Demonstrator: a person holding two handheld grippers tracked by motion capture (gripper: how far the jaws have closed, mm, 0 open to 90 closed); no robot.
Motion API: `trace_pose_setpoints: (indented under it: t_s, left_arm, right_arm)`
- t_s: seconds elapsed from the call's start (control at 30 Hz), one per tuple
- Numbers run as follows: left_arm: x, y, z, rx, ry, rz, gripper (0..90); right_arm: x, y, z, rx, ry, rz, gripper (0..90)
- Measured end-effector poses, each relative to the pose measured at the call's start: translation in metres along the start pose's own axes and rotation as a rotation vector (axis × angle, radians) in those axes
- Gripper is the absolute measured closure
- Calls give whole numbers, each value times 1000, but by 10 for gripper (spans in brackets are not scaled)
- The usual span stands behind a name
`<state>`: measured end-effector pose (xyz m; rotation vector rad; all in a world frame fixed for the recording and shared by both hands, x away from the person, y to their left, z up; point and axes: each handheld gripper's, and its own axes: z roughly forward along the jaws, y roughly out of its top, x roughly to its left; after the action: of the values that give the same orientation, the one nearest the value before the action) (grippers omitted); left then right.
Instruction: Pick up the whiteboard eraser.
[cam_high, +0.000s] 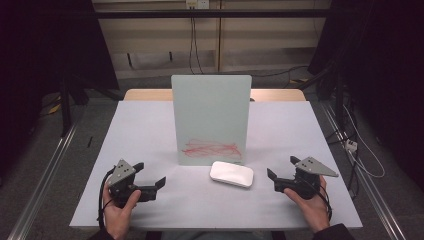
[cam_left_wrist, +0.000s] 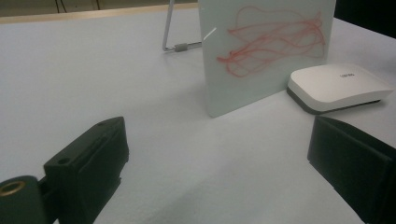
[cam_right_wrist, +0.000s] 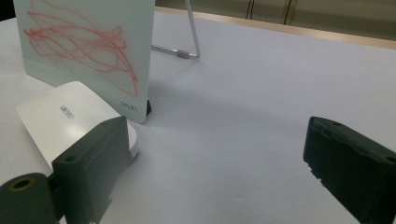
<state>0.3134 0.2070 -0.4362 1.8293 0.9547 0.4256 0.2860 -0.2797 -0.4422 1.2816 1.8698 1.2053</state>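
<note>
A pale glass board (cam_high: 211, 117) stands upright mid-table on a wire stand (cam_left_wrist: 173, 45), with red scribbles (cam_high: 212, 149) low on its face (cam_left_wrist: 271, 44) (cam_right_wrist: 88, 42). A white eraser block (cam_high: 231, 174) (cam_left_wrist: 337, 86) (cam_right_wrist: 60, 122) lies flat just in front of the board's right part. My left gripper (cam_high: 150, 176) rests near the front left, open, jaws wide apart with nothing between them (cam_left_wrist: 219, 163). My right gripper (cam_high: 281, 170) sits front right, also open and empty (cam_right_wrist: 217, 163), the eraser just beyond its left jaw.
The white table top (cam_high: 150, 130) ends in a wooden strip (cam_high: 145, 94) at the back. Cables (cam_high: 357, 150) trail on the floor to the right, and a metal rail (cam_high: 45, 175) runs along the left.
</note>
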Motion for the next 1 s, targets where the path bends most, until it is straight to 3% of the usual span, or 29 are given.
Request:
trace_pose_setpoints:
  t_s: [0.17,0.23,0.37,0.5,0.77,1.0]
  left_arm:
    - [0,0,2,7,-2,-3,51]
    - [0,0,2,7,-2,-6,51]
    - [0,-1,1,-1,-7,-7,51]
    - [0,-1,0,3,-7,1,51]
    - [-1,-1,1,2,-12,-1,50]
    - [0,-1,0,9,-13,4,51]
  right_arm:
    - [1,0,0,11,0,-2,63]
    - [2,1,-1,28,-25,-3,51]
    - [5,1,-3,44,-5,1,65]
    - [8,1,-3,70,33,12,63]
    - [25,4,1,90,164,-60,98]
    - [29,7,7,103,220,-78,120]
